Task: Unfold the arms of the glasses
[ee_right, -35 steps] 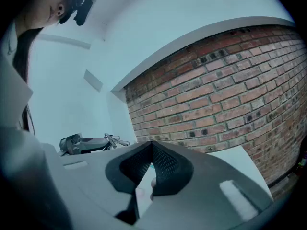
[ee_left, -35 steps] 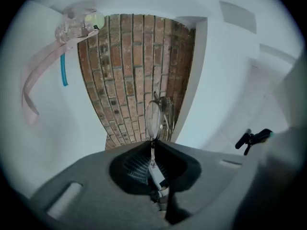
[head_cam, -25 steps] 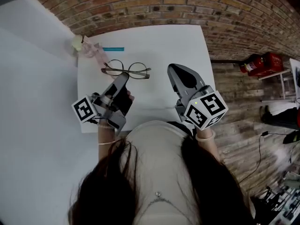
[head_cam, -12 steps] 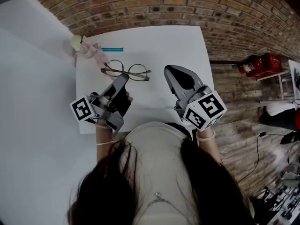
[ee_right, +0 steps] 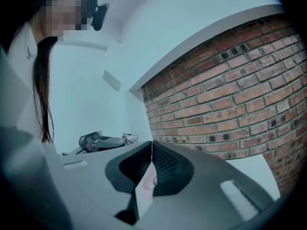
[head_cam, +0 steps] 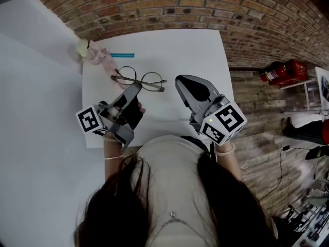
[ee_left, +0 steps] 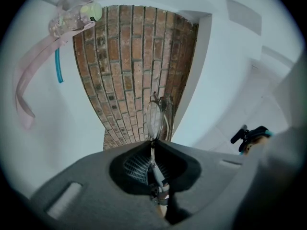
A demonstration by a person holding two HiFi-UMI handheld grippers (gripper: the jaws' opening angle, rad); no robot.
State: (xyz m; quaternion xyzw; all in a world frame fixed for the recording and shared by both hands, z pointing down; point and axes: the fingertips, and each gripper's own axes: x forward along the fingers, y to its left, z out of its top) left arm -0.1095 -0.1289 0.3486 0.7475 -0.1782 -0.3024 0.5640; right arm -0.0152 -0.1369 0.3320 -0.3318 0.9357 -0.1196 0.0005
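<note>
Left gripper view: my left gripper is pinched on a glasses arm; right gripper at 3 o'clock, closed and empty. I'd swing gently about the hinge.

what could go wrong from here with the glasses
1. The left gripper has its jaws shut on one thin arm of the glasses. A twist or hard pull might bend that arm or strain its hinge.
2. The right gripper is shut on nothing and sits apart from the frame. With nothing bracing it, the frame may swing or slip free.
</note>
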